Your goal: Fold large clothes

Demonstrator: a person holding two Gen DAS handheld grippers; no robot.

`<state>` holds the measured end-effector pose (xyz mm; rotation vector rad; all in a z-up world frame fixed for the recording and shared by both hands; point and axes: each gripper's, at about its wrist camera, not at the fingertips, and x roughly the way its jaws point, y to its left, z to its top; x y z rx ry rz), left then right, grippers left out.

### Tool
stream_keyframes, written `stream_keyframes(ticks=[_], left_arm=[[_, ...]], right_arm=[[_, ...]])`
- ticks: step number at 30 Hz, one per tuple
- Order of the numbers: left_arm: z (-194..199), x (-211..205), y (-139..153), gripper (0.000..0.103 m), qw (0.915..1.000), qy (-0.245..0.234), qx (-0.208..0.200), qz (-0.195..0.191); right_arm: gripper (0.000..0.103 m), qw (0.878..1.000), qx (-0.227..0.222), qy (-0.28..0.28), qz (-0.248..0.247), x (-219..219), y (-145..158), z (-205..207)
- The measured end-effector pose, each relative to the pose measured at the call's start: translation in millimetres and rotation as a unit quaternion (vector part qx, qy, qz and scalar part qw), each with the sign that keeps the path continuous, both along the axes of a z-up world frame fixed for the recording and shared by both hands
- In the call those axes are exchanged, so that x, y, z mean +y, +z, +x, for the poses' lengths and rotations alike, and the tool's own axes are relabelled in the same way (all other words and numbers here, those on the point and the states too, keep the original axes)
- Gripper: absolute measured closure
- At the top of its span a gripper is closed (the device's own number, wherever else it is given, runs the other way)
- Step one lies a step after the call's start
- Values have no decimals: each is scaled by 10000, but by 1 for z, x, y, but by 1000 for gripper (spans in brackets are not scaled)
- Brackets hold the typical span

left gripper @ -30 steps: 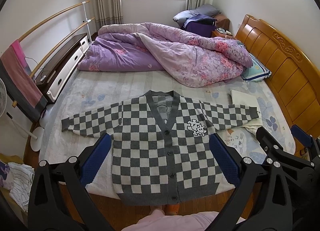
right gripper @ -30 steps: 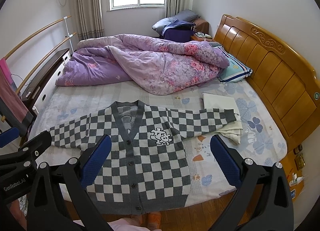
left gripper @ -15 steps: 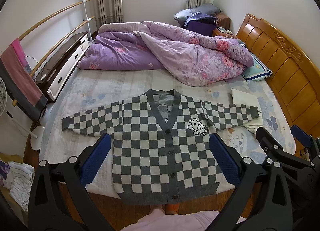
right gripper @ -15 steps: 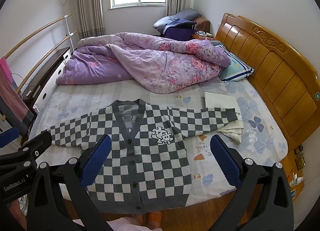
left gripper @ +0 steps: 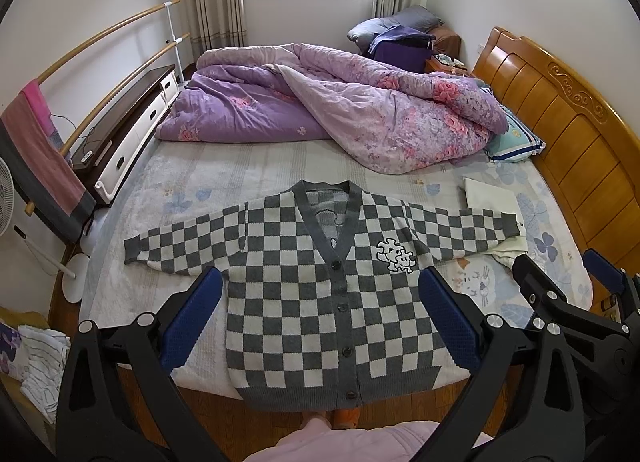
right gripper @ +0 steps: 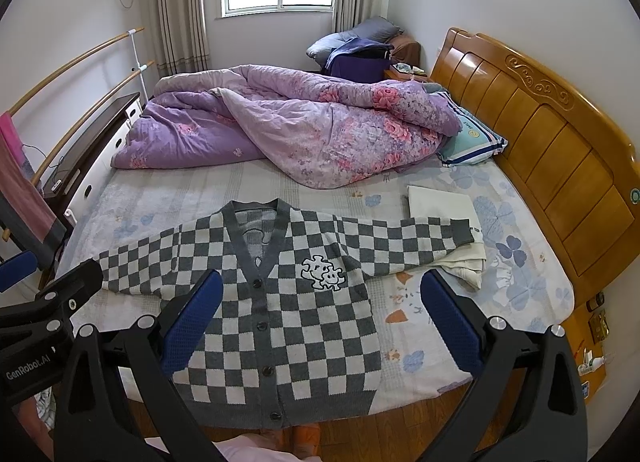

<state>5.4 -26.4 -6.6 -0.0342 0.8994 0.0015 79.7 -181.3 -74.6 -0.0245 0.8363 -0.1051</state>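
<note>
Cardigan lying flat, both grippers hovering unclamped

Checkered grey-and-white cardigan is lying face up on the near half of the bed, buttoned down the front, with its hem hanging over the near edge of the mattress. Both sleeves are stretching out sideways, one to the left and one to the right. The right cuff is resting on a folded cream garment that is sitting near the wooden headboard on the right. A white puzzle-piece patch is showing on the chest, right of the button band.

The left gripper is hovering above the near edge of the bed, over the lower body of the cardigan, its blue-padded fingers standing wide apart and gripping nothing. The right gripper is hovering just beside it on the right, over the right half of the cardigan, its fingers likewise spread wide and not touching the fabric.

A crumpled purple floral quilt is taking up the far half of the bed, with a striped pillow peeking out at its right end. On the left a low TV cabinet is standing along the wall, and a pink towel is hanging from a wooden rail. A person's pink sleeve is showing at the near edge of the left wrist view.
</note>
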Motion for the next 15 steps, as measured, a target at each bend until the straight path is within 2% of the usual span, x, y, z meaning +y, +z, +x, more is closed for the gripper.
stream_keyframes(ticks=[15], left_arm=[[-1, 2, -5, 5, 10000, 2, 22, 5]], right_arm=[[7, 10000, 41, 4, -6, -1, -2, 1]])
